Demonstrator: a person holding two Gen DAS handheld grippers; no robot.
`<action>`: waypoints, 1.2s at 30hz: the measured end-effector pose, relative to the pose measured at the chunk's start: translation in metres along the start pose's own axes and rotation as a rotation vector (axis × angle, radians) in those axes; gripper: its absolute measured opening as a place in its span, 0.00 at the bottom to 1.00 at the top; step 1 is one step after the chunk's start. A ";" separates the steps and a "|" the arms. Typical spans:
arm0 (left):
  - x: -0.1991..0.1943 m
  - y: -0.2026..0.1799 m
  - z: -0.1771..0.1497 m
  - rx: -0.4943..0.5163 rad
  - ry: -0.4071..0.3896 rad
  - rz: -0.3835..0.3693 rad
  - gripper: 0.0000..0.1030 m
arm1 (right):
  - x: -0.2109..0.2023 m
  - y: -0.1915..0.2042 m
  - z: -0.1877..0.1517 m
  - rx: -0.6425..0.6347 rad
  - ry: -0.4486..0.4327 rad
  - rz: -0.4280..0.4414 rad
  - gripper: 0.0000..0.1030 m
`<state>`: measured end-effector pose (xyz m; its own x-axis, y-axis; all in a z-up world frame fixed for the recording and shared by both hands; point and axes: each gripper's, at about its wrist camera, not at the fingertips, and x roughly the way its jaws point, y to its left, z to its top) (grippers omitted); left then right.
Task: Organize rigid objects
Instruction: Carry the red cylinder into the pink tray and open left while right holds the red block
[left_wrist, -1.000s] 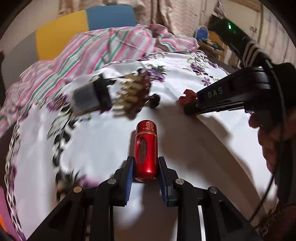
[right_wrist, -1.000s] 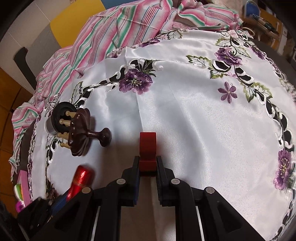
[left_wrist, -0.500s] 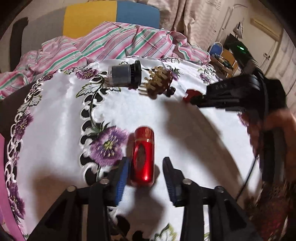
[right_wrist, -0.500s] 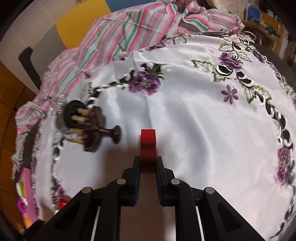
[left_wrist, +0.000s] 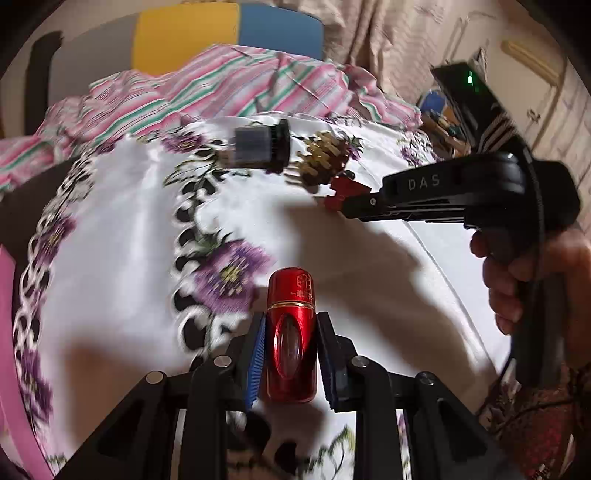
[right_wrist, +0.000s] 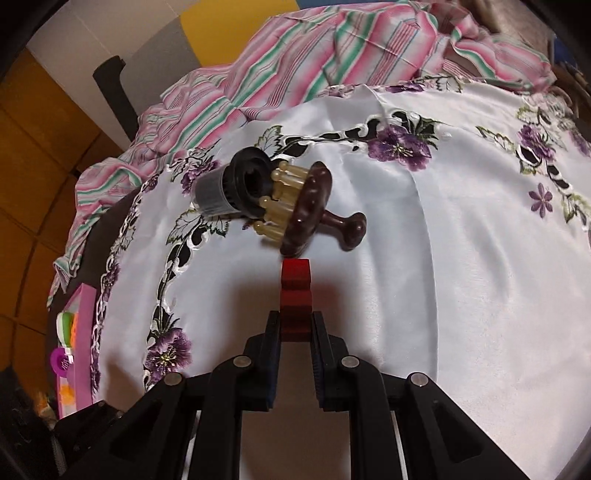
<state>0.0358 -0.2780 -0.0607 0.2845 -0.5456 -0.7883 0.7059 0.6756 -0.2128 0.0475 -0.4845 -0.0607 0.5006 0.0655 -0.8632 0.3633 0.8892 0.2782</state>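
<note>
My left gripper (left_wrist: 290, 334) is shut on a shiny red cylinder (left_wrist: 291, 332) with a gold band, held just above the white floral tablecloth (left_wrist: 122, 229). My right gripper (right_wrist: 295, 330) is shut on a red stepped block (right_wrist: 295, 295), whose tip nearly touches a brown wooden massager with pale pegs (right_wrist: 306, 214). A dark cap-like cylinder (right_wrist: 232, 188) lies against the massager's pegs. In the left wrist view the right gripper (left_wrist: 354, 205) holds the red block (left_wrist: 341, 192) beside the massager (left_wrist: 325, 162) and the dark cylinder (left_wrist: 260, 147).
A pink and green striped cloth (right_wrist: 332, 55) is bunched along the far edge of the round table. A pink box with bright items (right_wrist: 74, 343) sits off the table's left edge. Clutter and a device with a green light (left_wrist: 469, 79) stand at the far right.
My left gripper opened around the red cylinder half a second ago and has shut on it again, farther in. My right gripper carried the red block closer to the massager.
</note>
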 end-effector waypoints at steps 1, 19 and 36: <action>-0.004 0.003 -0.003 -0.015 -0.004 -0.008 0.25 | 0.000 0.001 0.000 -0.004 0.001 -0.004 0.15; -0.117 0.063 -0.067 -0.147 -0.159 0.005 0.25 | -0.001 0.054 -0.014 -0.197 -0.026 0.018 0.15; -0.174 0.151 -0.127 -0.352 -0.235 0.110 0.25 | -0.005 0.130 -0.049 -0.225 -0.049 0.167 0.15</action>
<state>0.0104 -0.0175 -0.0289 0.5144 -0.5315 -0.6730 0.4105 0.8416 -0.3509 0.0533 -0.3472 -0.0411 0.5779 0.2022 -0.7906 0.0920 0.9465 0.3093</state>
